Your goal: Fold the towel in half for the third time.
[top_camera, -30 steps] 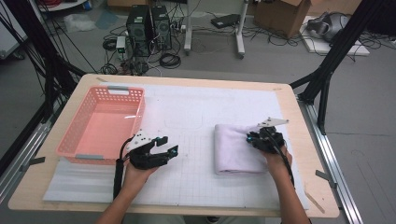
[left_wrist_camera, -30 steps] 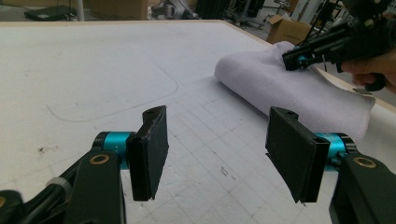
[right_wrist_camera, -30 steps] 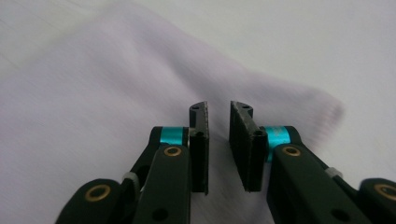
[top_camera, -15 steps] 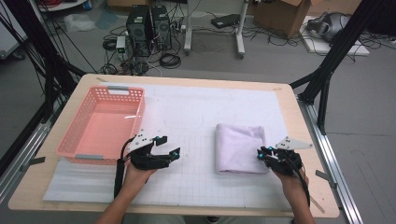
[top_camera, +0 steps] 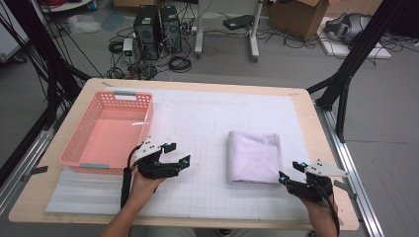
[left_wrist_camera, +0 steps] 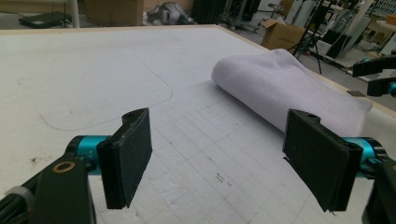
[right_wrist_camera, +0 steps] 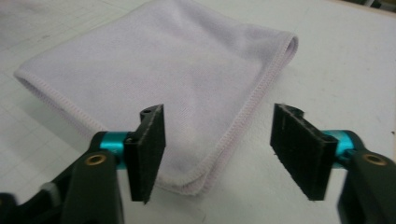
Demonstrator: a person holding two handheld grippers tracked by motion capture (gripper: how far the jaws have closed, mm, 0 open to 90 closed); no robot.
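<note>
A folded pale lilac towel (top_camera: pixel 254 157) lay flat on the white gridded mat (top_camera: pixel 207 123) that covered most of the wooden table (top_camera: pixel 301 98), toward the person's right half of it. The right gripper (top_camera: pixel 291 173) was held just off the towel's near right corner, its jaws spread wide with nothing between them. In the right gripper view the towel (right_wrist_camera: pixel 159 79) filled the space ahead, its stitched, folded corner reaching toward the gap between the two black pads (right_wrist_camera: pixel 152 149), which stood apart from the cloth on either side without touching it. The left gripper (top_camera: pixel 177 154) sat on the mat near the table's front edge, well apart from the towel and just beside the near right corner of a pink plastic basket (top_camera: pixel 79 148). Its jaws were also wide open and held nothing. In the left gripper view the towel (left_wrist_camera: pixel 285 88) lay ahead and to the right beyond the open pads (left_wrist_camera: pixel 133 154), with bare mat (left_wrist_camera: pixel 93 70) between them, and part of the right gripper (left_wrist_camera: pixel 378 77) showed at the far right edge. The person's hand (top_camera: pixel 143 185) gripped the left tool from below.
</note>
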